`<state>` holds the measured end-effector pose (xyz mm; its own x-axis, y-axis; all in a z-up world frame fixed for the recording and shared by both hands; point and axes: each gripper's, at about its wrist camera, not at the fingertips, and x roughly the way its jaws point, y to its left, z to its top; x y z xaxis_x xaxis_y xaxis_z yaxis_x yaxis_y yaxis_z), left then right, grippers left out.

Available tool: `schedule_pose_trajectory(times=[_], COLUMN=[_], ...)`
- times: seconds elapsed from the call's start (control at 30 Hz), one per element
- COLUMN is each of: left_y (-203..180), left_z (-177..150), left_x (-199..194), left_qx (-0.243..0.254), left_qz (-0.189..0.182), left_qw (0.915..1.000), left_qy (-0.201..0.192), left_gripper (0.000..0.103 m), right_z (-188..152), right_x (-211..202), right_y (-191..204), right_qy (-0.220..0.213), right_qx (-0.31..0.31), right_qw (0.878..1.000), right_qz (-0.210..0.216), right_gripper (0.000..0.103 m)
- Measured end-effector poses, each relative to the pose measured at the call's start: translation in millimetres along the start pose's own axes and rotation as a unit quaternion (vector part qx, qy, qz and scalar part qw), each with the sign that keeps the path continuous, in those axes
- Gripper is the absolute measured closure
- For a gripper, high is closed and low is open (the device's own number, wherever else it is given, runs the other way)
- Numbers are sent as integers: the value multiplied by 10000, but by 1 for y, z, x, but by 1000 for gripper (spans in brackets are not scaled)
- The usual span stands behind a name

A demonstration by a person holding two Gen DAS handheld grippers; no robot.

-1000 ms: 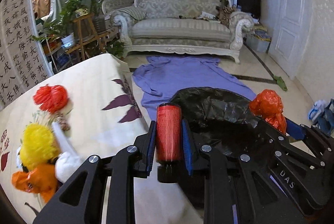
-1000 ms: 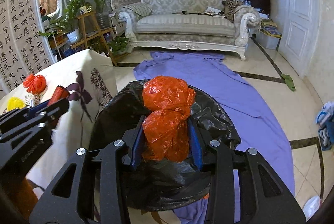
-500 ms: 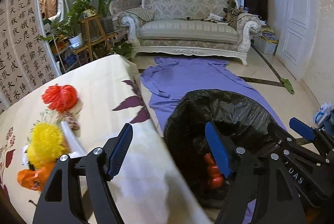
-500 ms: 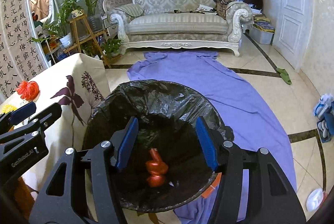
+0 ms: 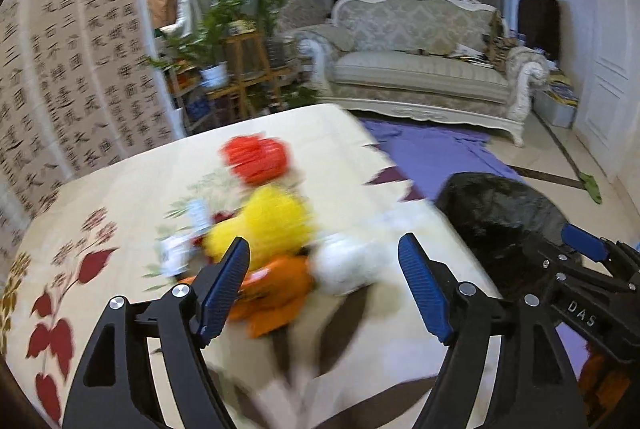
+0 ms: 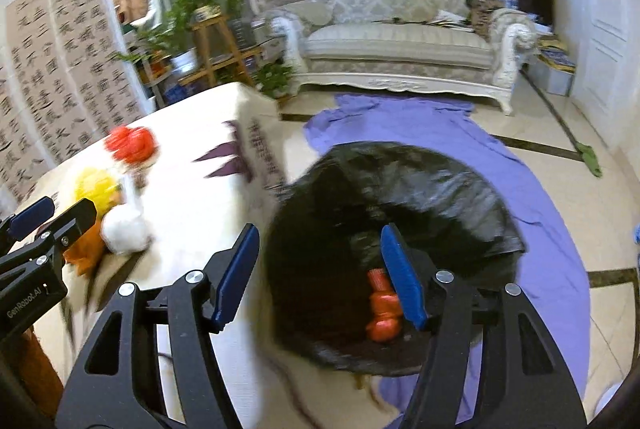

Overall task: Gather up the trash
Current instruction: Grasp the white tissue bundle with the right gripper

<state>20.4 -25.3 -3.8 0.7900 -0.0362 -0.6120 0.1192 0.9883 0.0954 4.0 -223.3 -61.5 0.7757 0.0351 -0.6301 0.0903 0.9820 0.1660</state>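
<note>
Left gripper (image 5: 324,283) opening, empty, facing table pile; centre on white wad (image 5: 348,263), close fully; right gripper (image 6: 318,275) opening, empty, over black-lined bin (image 6: 440,189).

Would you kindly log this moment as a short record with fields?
left gripper: jaws opening, nothing between them, over the table
right gripper: jaws opening, empty, above the bin
bin: black liner, beside the table; red trash inside
left on table: red wad, yellow wad, orange bag, white wad
</note>
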Motion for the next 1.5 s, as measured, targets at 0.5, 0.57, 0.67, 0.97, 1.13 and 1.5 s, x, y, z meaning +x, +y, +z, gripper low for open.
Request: schedule_pose_trajectory(times=[0.5, 0.57, 0.67, 0.97, 1.13, 1.5], left_y=[106, 112, 115, 111, 101, 79], left_z=[-43, -45, -48, -49, -45, -38], left_x=[-12, -11, -10, -2, 2, 6], left_qx=[-890, -937, -929, -909, -815, -680], left_qz=[776, 766, 742, 553, 427, 105], left_qw=[9923, 9919, 9922, 9934, 9951, 9970], left_qy=[371, 391, 367, 423, 364, 360], left_gripper=[28, 28, 28, 27, 26, 26], right_z=[10, 13, 13, 7, 5, -6], right_x=[20, 24, 37, 46, 34, 29], right_y=[118, 126, 139, 143, 124, 108], right_qy=[192, 198, 342, 668, 503, 455], right_qx=[-951, -1033, -1180, -1295, -1232, -1063], right_qw=[9914, 9903, 9888, 9852, 9896, 9920], right_qz=[876, 908, 846, 900, 546, 502], right_gripper=[41, 41, 41, 71, 71, 71])
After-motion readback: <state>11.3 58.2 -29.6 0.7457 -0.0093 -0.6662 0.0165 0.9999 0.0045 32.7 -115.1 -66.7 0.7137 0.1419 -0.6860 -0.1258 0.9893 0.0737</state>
